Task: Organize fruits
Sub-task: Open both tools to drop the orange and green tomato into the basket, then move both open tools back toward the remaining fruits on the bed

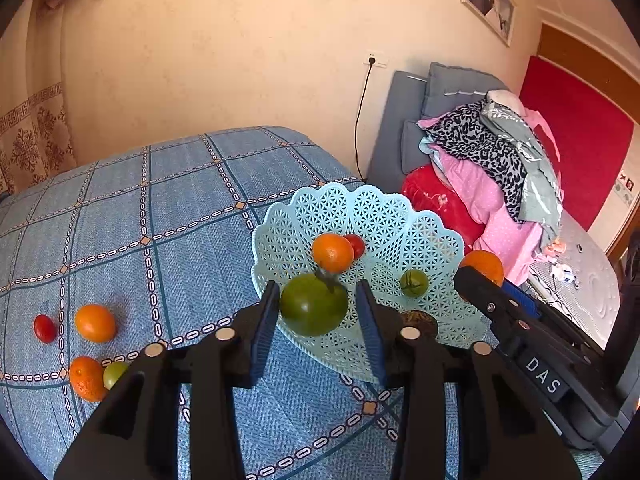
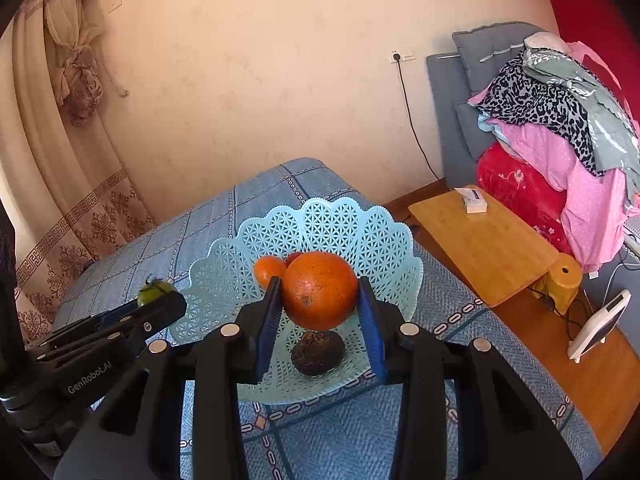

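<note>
My left gripper (image 1: pixel 318 312) is shut on a large green tomato (image 1: pixel 313 305) and holds it above the near rim of the pale blue lattice basket (image 1: pixel 384 216). In the basket lie an orange (image 1: pixel 332 252), a red tomato (image 1: pixel 356 245), a small green tomato (image 1: pixel 414 282) and a dark brown fruit (image 1: pixel 420 317). My right gripper (image 2: pixel 319 308) is shut on a big orange (image 2: pixel 319 290) above the basket (image 2: pixel 248 248). The dark fruit (image 2: pixel 317 352) lies below it. The right gripper also shows in the left wrist view (image 1: pixel 480 280).
On the blue checked bedspread (image 1: pixel 180 200) at the left lie a red tomato (image 1: pixel 44 328), two oranges (image 1: pixel 95 323) (image 1: pixel 86 378) and a small green tomato (image 1: pixel 114 373). A wooden side table (image 2: pixel 484 248) and a clothes pile (image 2: pixel 560 120) stand to the right.
</note>
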